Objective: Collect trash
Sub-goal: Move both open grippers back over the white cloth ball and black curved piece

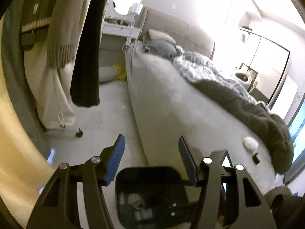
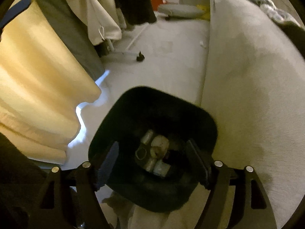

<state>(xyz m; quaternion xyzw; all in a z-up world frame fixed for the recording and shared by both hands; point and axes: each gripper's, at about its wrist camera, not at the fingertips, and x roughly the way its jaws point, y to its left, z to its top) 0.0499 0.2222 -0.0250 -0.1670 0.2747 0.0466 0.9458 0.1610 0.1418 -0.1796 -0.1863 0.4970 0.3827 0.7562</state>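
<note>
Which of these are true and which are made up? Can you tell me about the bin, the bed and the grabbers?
1. The bin is black. True.
2. The bin is empty. False: trash lies at its bottom.
3. The right gripper has its jaws open over the bin. True.
4. The left gripper is holding a bottle. False: nothing is between its jaws.
5. A small white thing lies on the bed. True.
6. The bin stands on the bed. False: it stands on the floor beside it.
</note>
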